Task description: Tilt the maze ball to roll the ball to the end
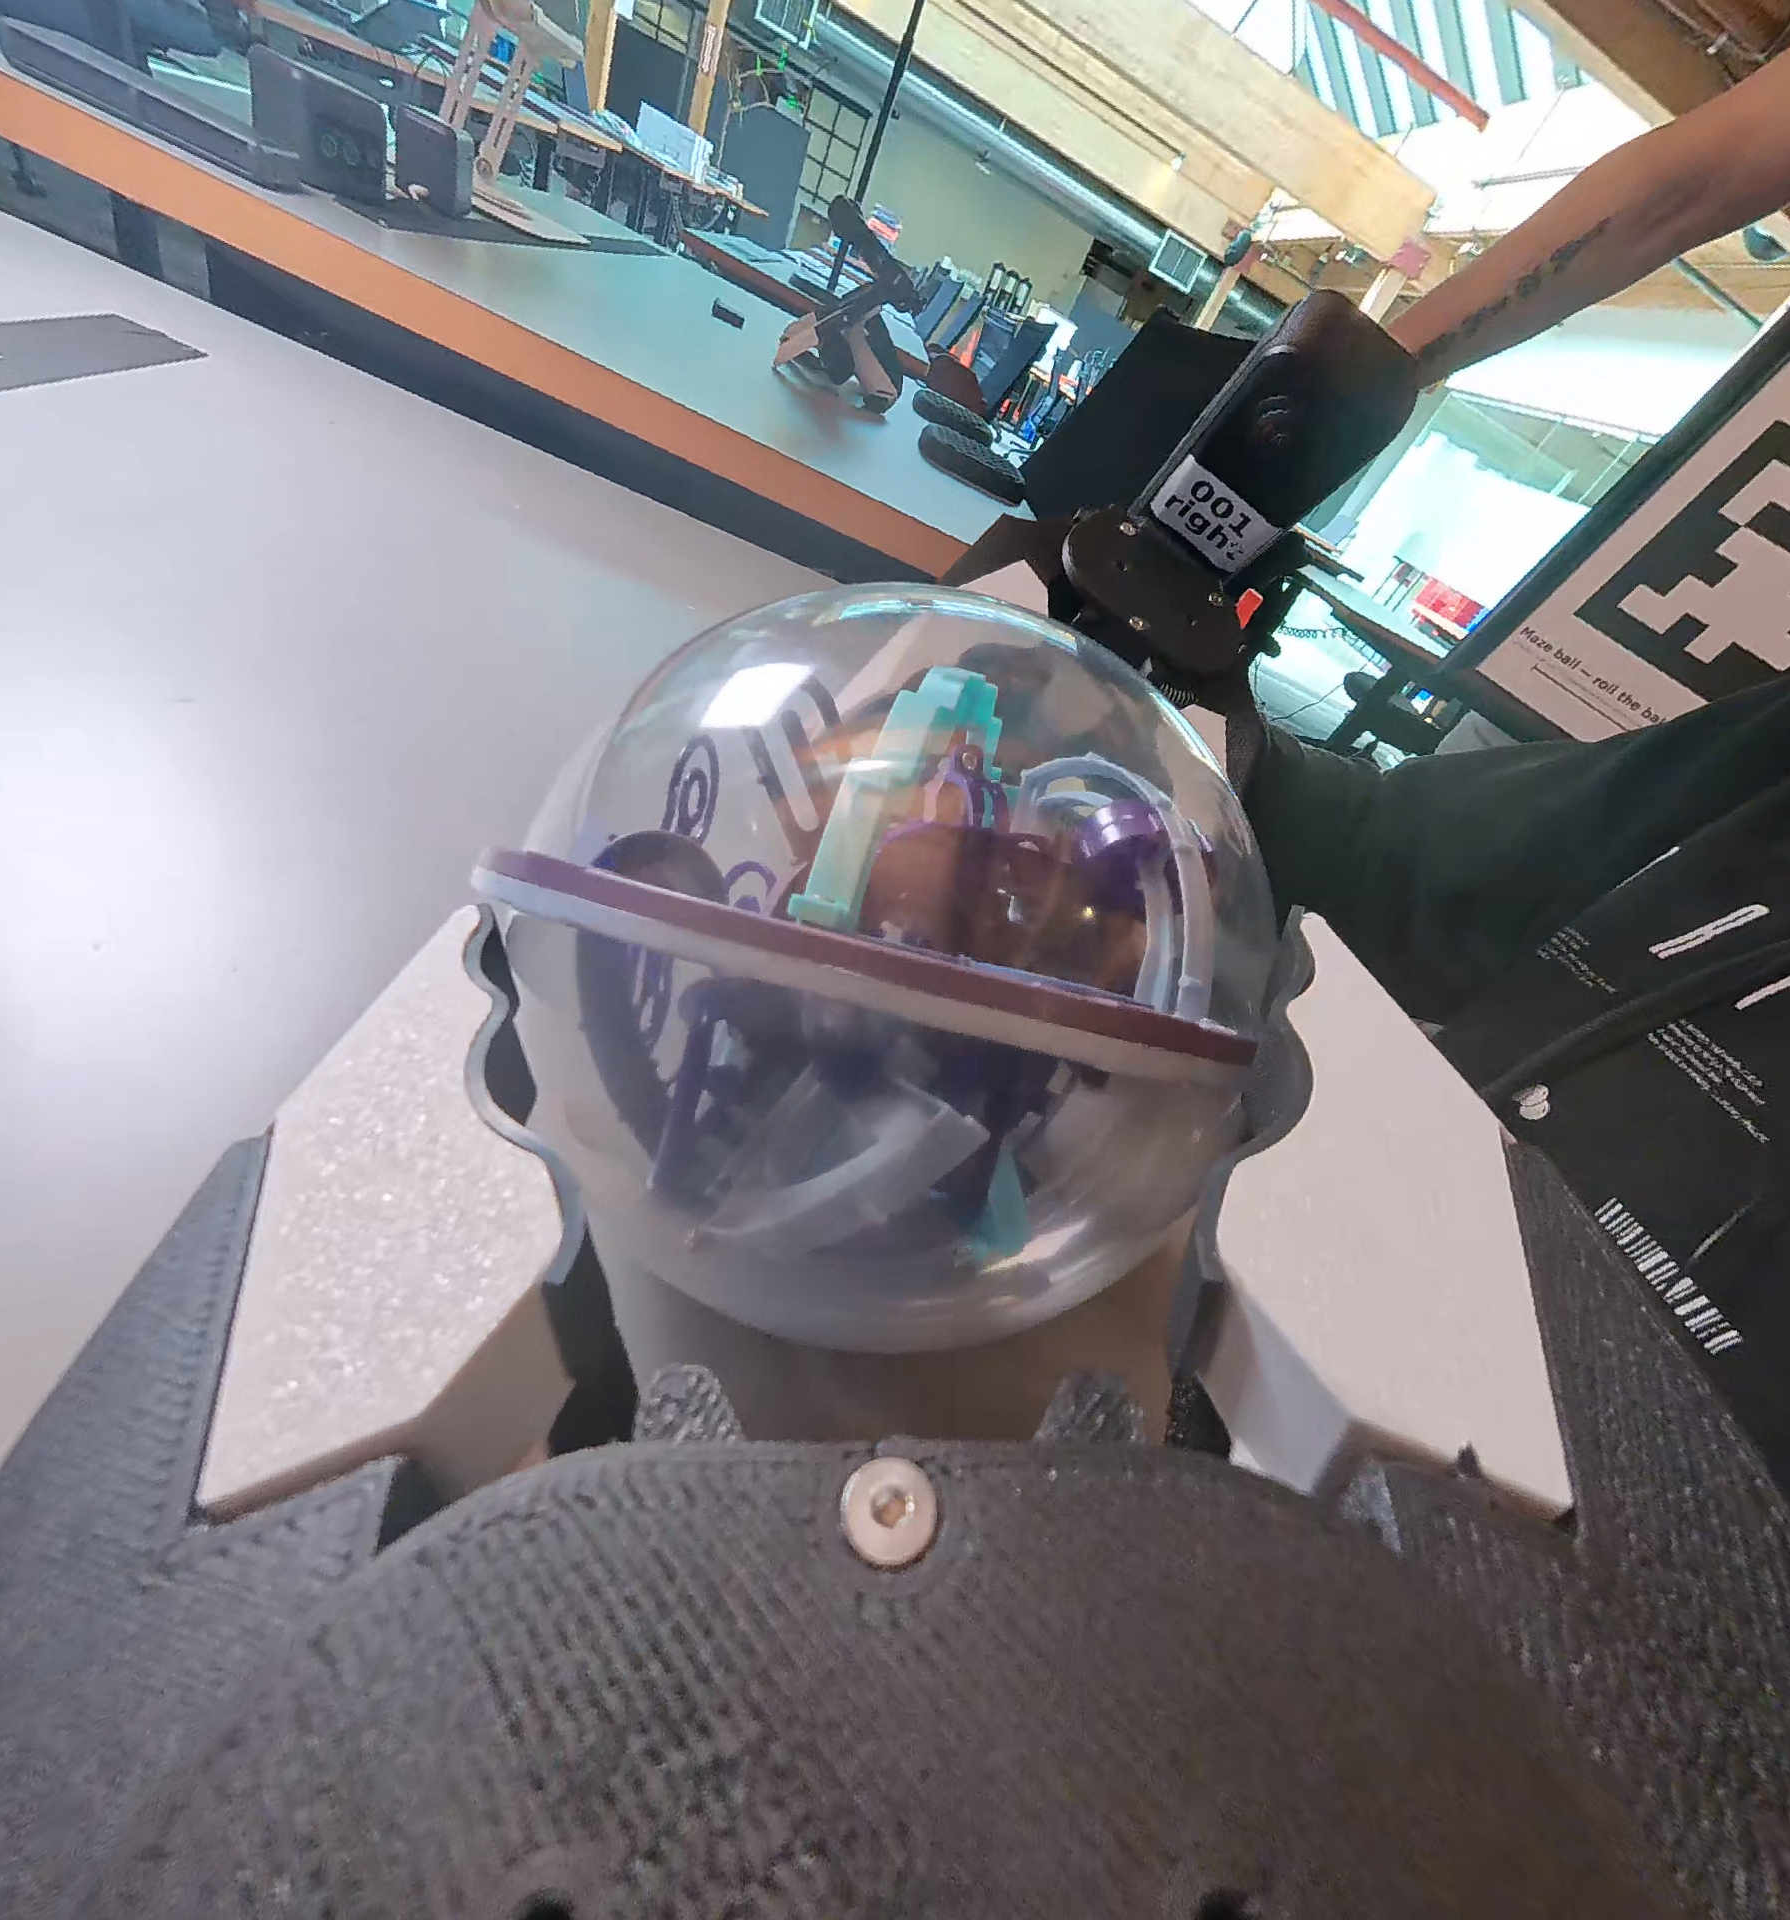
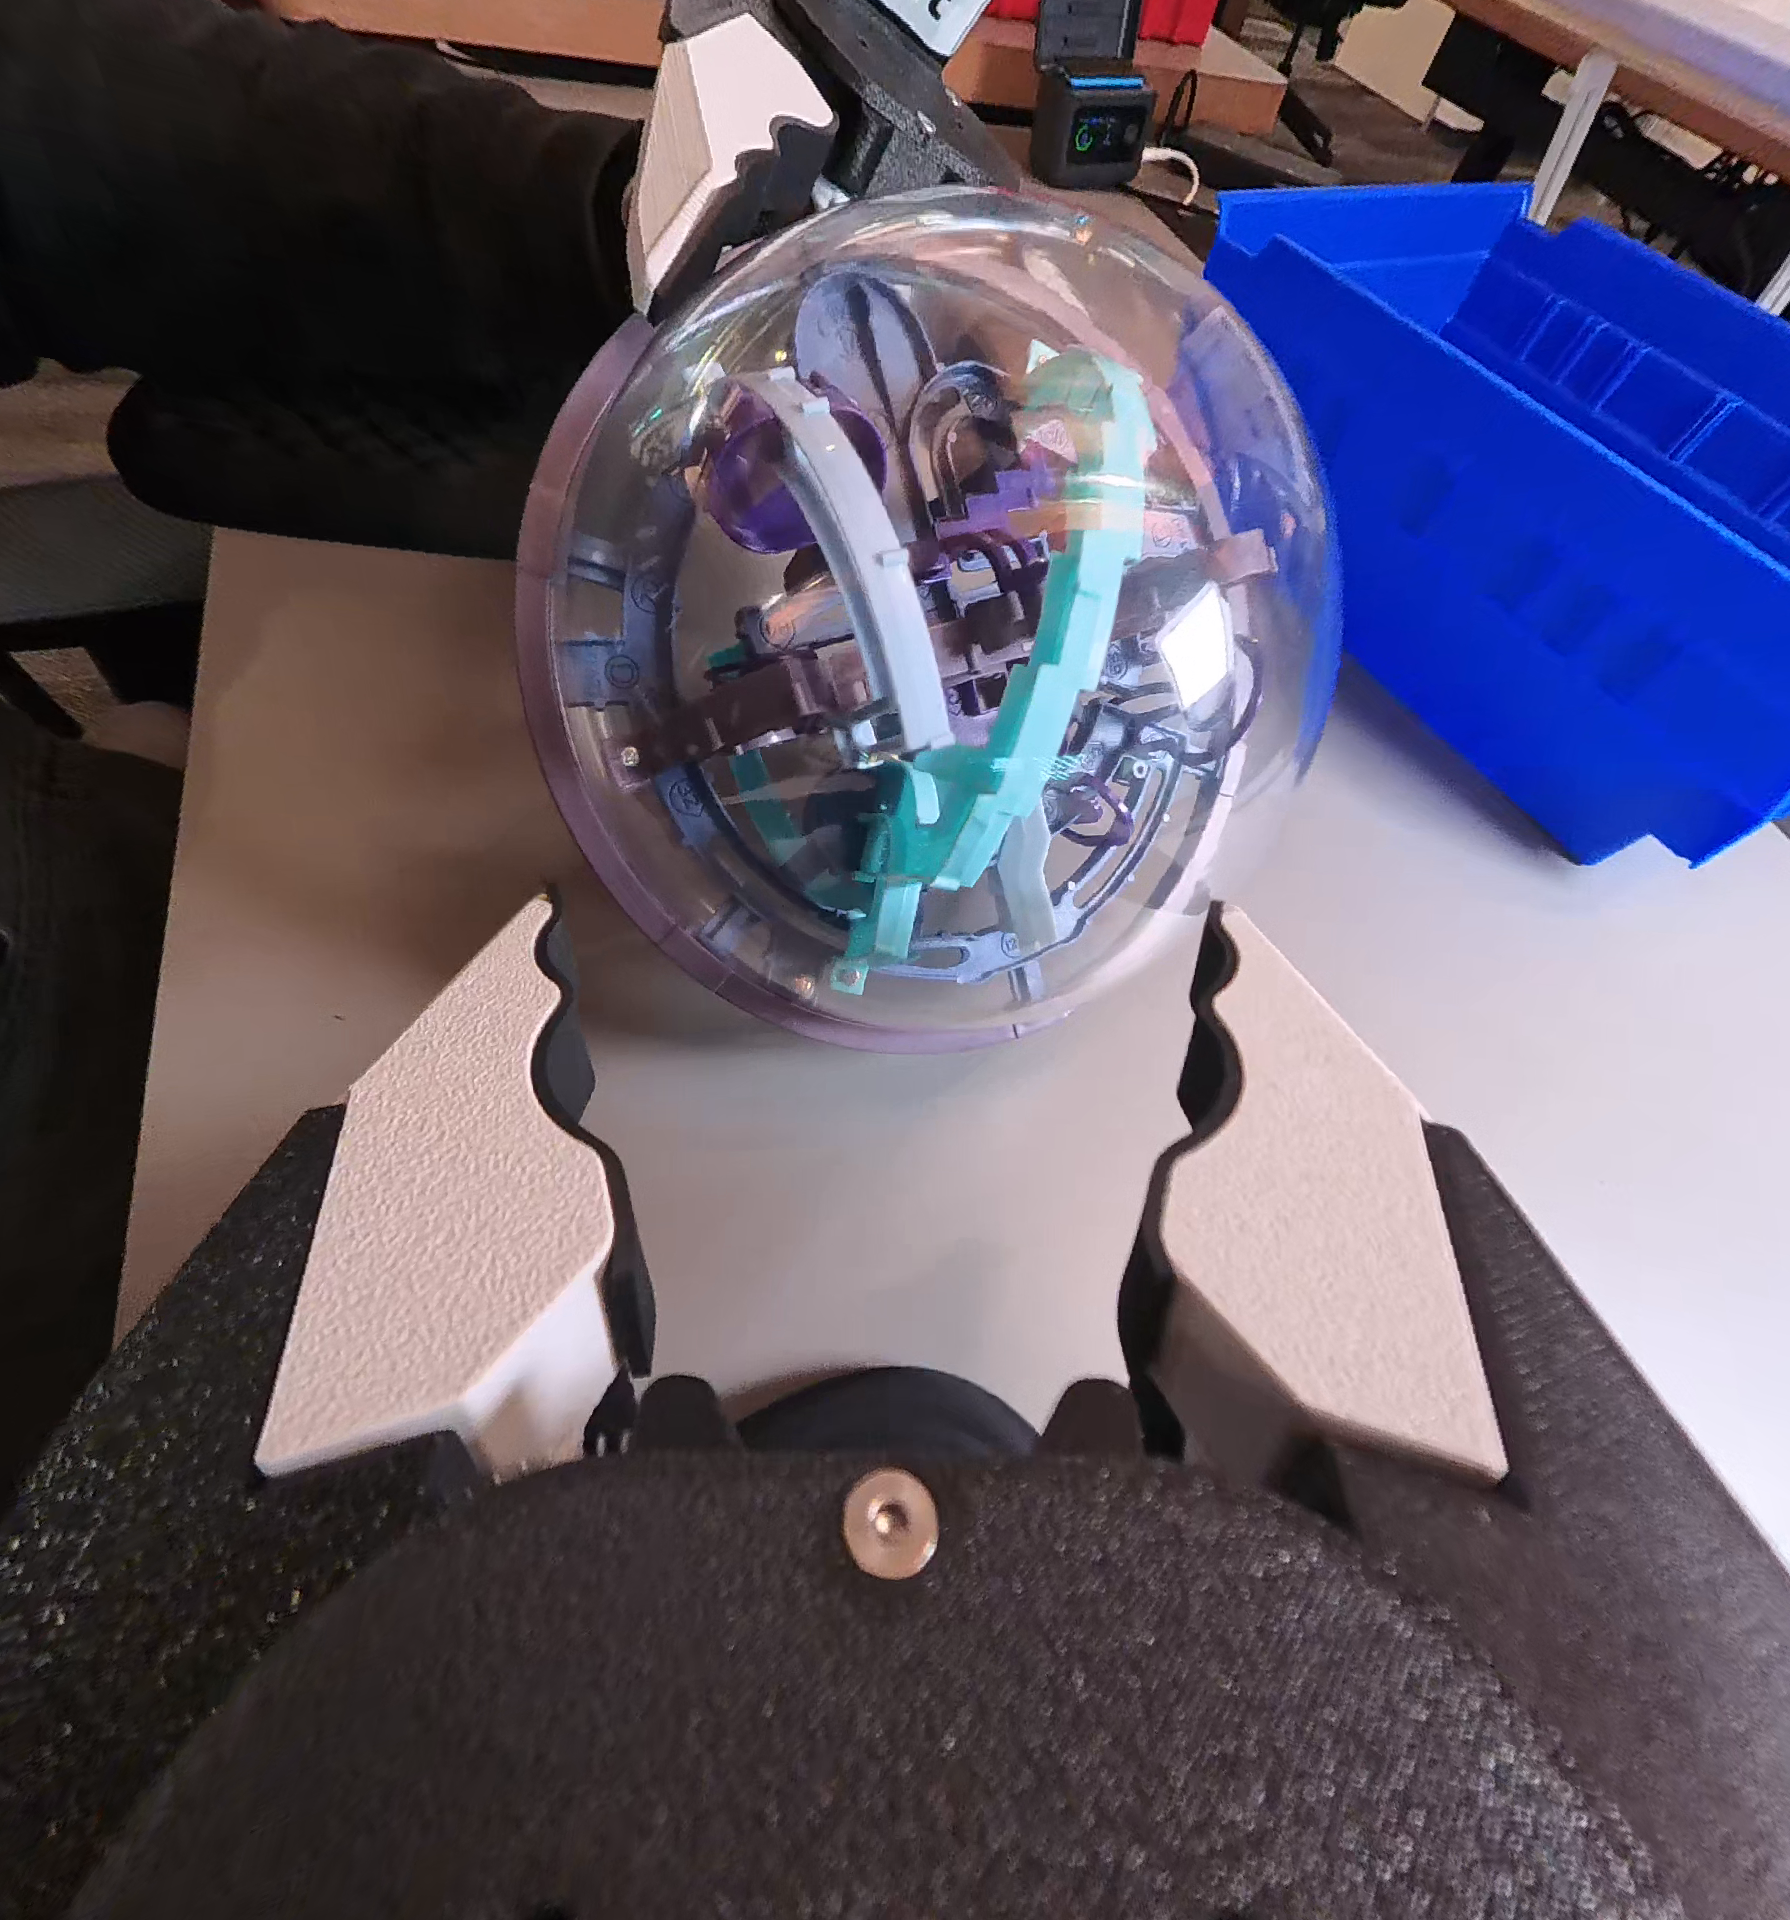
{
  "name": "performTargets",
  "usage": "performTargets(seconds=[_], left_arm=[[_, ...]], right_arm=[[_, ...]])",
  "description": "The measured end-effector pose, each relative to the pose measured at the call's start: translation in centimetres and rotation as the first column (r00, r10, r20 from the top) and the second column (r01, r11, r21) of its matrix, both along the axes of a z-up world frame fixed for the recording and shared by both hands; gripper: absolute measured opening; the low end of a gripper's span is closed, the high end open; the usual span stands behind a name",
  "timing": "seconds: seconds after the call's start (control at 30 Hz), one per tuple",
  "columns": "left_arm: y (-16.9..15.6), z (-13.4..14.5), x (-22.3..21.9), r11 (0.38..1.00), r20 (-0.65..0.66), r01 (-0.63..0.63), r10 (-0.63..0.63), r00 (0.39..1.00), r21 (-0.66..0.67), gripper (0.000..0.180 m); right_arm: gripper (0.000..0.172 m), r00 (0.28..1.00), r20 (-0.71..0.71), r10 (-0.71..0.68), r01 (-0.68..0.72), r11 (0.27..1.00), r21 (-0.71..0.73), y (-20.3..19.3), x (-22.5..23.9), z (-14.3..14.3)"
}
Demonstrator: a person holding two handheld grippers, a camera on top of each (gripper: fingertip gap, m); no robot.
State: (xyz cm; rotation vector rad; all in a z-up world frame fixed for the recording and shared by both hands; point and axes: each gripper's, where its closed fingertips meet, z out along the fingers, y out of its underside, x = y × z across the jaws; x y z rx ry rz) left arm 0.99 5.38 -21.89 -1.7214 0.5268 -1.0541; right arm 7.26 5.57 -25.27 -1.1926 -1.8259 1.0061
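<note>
We hold the maze ball (image 1: 860, 966) pinched deep in our left claw (image 1: 886, 1029), while our right claw (image 2: 886, 997), spread and empty, faces it just short of contact.

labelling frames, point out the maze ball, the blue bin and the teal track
maze ball (image 2: 662, 582): right wrist view, clear shell, left side
blue bin (image 2: 1556, 582): right wrist view, near wall
teal track (image 2: 1067, 665): right wrist view, stepped arc

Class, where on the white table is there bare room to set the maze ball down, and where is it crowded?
Bare white table lies between the right gripper fingers, below the maze ball. More lies left of the ball. Crowded: the blue bin at right.
</note>
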Motion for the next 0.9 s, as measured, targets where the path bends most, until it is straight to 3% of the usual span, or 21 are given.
performTargets(seconds=[0.4,0.6,0.9], left_arm=[[-1.1,-0.7,-1.6,1.0,0.019,-0.014,0.014,1.0,-0.019,0.139],[-2.4,-1.8,-2.3,0.997,0.049,0.042,-0.039,0.998,-0.062,0.138],[-3.4,-2.7,-2.5,0.991,0.087,0.108,-0.101,0.991,-0.084,0.14]], right_arm=[[0.113,1.0,0.014,-0.027,0.024,0.983,0.184,0.1,-1.3,-2.3],[0.106,0.998,-0.06,-0.002,0.014,0.981,0.193,-0.3,-2.4,-0.4],[0.109,0.998,-0.045,0.033,-0.023,0.979,0.204,-1.2,-3.0,0.7]])
